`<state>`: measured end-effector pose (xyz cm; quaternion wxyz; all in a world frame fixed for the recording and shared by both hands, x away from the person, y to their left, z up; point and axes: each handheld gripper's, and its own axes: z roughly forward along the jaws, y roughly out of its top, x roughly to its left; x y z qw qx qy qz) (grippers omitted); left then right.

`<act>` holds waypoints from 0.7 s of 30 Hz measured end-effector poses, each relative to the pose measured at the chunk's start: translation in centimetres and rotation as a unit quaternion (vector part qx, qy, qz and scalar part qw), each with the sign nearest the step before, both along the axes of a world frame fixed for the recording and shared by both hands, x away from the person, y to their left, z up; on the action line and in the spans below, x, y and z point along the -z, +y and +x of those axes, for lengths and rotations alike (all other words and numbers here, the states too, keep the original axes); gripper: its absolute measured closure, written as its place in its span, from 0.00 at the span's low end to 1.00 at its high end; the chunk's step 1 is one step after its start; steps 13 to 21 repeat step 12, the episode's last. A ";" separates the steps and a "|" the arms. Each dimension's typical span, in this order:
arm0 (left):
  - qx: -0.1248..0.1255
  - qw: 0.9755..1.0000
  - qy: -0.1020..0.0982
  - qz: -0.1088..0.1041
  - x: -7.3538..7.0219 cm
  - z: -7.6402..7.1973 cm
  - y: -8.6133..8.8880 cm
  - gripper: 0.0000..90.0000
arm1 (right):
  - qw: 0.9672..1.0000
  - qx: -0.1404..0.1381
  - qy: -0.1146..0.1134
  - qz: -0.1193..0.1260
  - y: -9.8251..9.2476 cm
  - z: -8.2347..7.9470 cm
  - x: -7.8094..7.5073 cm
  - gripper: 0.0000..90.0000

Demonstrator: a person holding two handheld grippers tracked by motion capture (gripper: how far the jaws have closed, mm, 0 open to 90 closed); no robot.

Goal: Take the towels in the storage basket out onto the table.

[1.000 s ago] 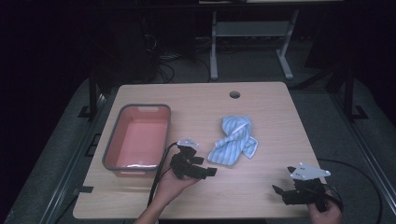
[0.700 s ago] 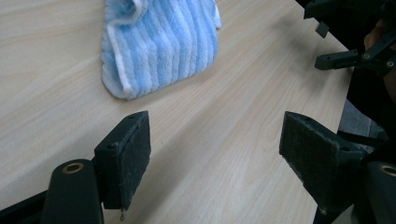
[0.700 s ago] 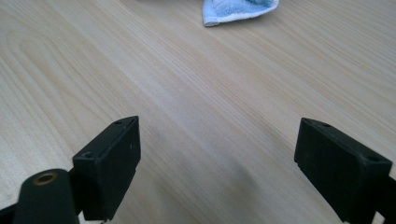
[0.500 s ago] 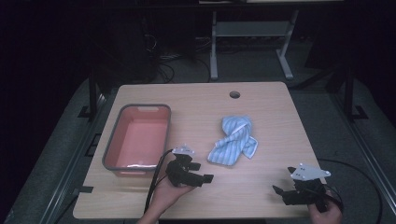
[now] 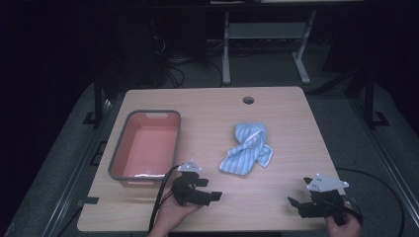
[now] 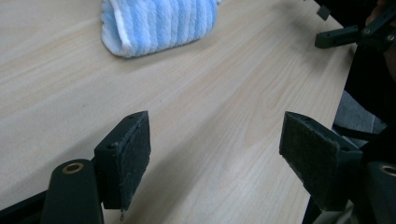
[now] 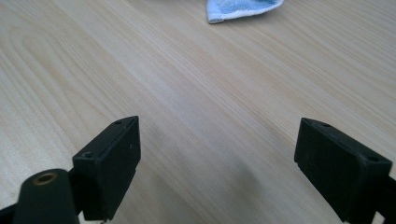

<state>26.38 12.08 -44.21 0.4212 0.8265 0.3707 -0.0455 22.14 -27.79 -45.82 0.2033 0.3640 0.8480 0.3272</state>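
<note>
A crumpled blue-and-white striped towel [image 5: 247,148] lies on the wooden table [image 5: 207,103], right of centre. My left gripper [image 5: 215,197] hovers near the front edge, below and left of the towel, pointing right. Its jaws stand open with nothing between them. In the left gripper view the towel [image 6: 159,23] lies ahead at the top, well beyond the left gripper [image 6: 215,135]. My right gripper [image 5: 293,204] sits at the front right corner, open and empty. In the right gripper view the right gripper [image 7: 217,140] faces bare wood, with a towel corner [image 7: 243,9] far ahead.
A red plastic bin with a grey rim [image 5: 114,159] stands empty on the table's left side. A cable hole [image 5: 248,100] sits near the far edge. The right gripper [image 6: 341,35] shows at the left gripper view's top right. Cables trail off the front edge.
My left gripper has drawn back toward the front edge, away from the towel. The right gripper and the towel have stayed put.
</note>
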 end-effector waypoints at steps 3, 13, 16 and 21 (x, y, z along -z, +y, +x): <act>0.001 1.000 -0.008 0.006 0.1 -0.6 0.1 0.27 | 1.000 0.000 -0.002 0.000 0.0 -0.2 0.0 0.15; 0.011 0.999 -0.023 0.022 0.6 -1.4 -0.3 0.27 | 1.000 -0.003 -0.003 0.010 0.1 -0.8 -0.1 0.15; 0.011 0.999 -0.023 0.022 0.6 -1.4 -0.3 0.27 | 1.000 -0.003 -0.003 0.010 0.1 -0.8 -0.1 0.15; 0.011 0.999 -0.023 0.022 0.6 -1.4 -0.3 0.27 | 1.000 -0.003 -0.003 0.010 0.1 -0.8 -0.1 0.15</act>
